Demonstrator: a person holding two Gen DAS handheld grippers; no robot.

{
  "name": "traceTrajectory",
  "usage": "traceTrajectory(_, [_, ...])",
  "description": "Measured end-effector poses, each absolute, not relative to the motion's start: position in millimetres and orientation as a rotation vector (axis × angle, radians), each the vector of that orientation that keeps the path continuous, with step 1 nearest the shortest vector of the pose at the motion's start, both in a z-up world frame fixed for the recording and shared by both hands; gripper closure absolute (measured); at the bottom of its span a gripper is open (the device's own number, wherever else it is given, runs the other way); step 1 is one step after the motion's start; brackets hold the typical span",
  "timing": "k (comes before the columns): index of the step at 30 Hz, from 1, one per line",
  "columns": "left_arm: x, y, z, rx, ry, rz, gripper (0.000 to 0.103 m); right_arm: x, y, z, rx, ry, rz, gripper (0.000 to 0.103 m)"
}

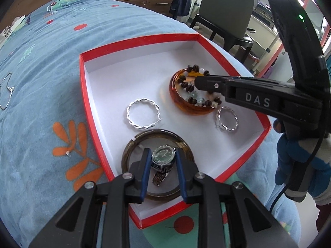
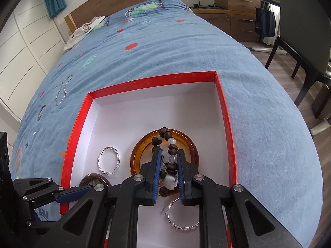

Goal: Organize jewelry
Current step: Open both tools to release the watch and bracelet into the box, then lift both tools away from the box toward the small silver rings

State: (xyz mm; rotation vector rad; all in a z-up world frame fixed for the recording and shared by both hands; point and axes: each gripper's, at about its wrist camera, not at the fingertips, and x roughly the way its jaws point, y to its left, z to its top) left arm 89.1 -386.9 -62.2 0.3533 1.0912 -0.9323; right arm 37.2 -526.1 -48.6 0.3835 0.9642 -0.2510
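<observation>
Placing step, both grippers over the red box (image 2: 224, 111) on the bedspread (image 2: 186, 51). My left gripper (image 1: 161, 158) holds the watch (image 1: 163, 156) by its case between closed pads, above the dark bangle (image 1: 128, 148) at the box's 6 o'clock. My right gripper (image 2: 168, 166) pinches the beaded bracelet (image 2: 170, 150) over the amber bangle (image 2: 142, 144), toward 3 o'clock. Two twisted silver hoops (image 1: 142, 113) lie on the box floor. A chain (image 2: 62, 91) remains outside, at 9 o'clock. Next, I judge: lower, then part each pair of jaws gently.
</observation>
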Motion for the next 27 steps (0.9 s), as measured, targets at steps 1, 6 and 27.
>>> traceTrajectory(1, [89, -386, -60, 0.347, 1.089, -0.931, 0.073, 37, -527, -47, 0.383, 0.962, -0.256, 0.076])
traceTrajectory(6, [89, -379, -49, 0.323, 1.075, -0.926, 0.068, 28, -527, -33, 0.385, 0.941, -0.276, 0.067])
traceTrajectory(27, [41, -281, 45, 0.306, 0.909, -0.799, 0.067, -38, -473, 55, 0.382, 0.790, -0.259, 0.067])
